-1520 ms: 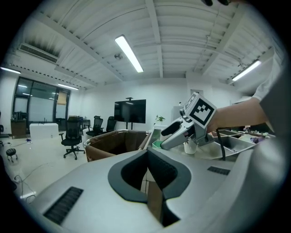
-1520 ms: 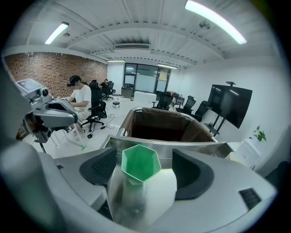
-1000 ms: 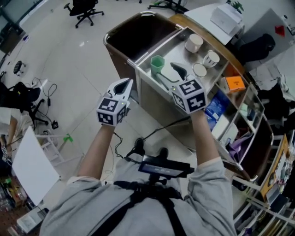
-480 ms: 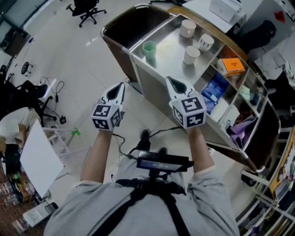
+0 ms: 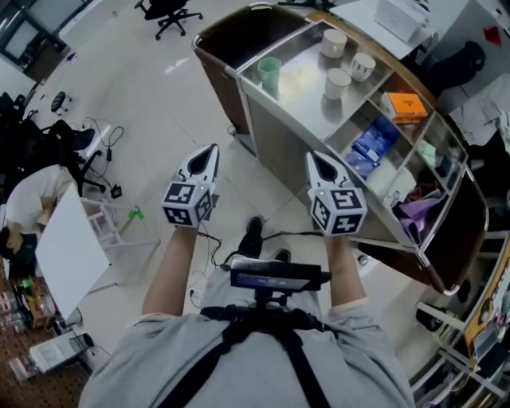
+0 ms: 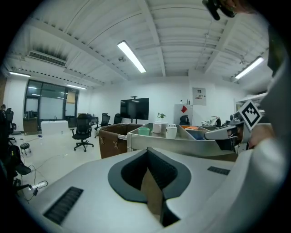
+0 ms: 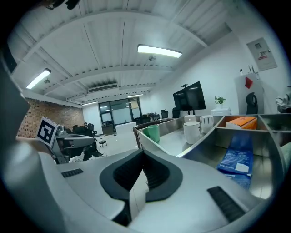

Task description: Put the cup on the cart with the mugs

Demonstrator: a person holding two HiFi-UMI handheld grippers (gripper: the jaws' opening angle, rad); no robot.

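A green cup [image 5: 269, 72] stands upright on the steel top of the cart [image 5: 299, 92], near its left corner. It also shows in the left gripper view as a green cup [image 6: 144, 131] and in the right gripper view as a green cup [image 7: 153, 133]. Three white mugs [image 5: 338, 82] stand further right on the same top. My right gripper [image 5: 320, 169] is shut with nothing in it, held in front of the cart, apart from the cup. My left gripper [image 5: 205, 158] is also shut and empty, out over the floor to the left.
The cart's lower shelves hold a blue packet [image 5: 368, 151], an orange box [image 5: 405, 106] and other items. A brown bin [image 5: 239, 41] is joined to the cart's left end. An office chair [image 5: 171, 11] and cables [image 5: 97, 143] lie on the floor at left.
Both grippers have drawn back from the cart towards me. The right gripper, which was over the cart top by the green cup, is now clear of it and shut.
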